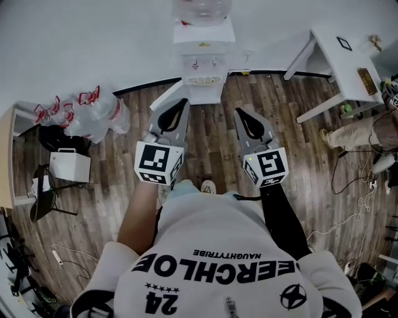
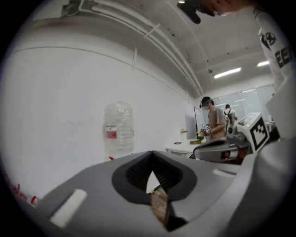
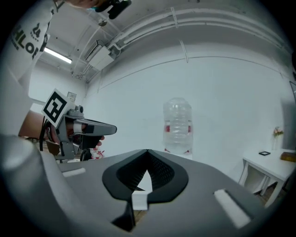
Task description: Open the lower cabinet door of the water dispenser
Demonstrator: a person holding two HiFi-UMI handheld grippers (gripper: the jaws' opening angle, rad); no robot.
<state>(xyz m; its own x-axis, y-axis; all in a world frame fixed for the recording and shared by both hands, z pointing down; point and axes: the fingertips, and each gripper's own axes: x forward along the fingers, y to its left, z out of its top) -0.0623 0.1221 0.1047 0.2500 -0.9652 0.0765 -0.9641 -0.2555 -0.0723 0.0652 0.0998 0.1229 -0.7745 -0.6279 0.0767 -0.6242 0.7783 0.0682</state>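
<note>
The white water dispenser (image 1: 204,56) stands against the far wall with a clear bottle (image 1: 202,9) on top. A white panel (image 1: 165,96) slants out from its lower left side; it looks like the lower door swung open. My left gripper (image 1: 184,100) is held level just short of that panel, its jaws together with nothing between them. My right gripper (image 1: 239,112) hovers to the right of the dispenser's base, also shut and empty. The left gripper view shows the closed tips (image 2: 151,152) below the bottle (image 2: 118,127). The right gripper view shows the same: tips (image 3: 147,151), bottle (image 3: 177,125).
Empty water bottles (image 1: 93,115) and a white box (image 1: 69,166) lie at the left. A white table (image 1: 342,62) stands at the right, with a person's leg (image 1: 354,133) beside it and cables (image 1: 348,180) on the wooden floor. Another person (image 2: 213,118) stands at the table.
</note>
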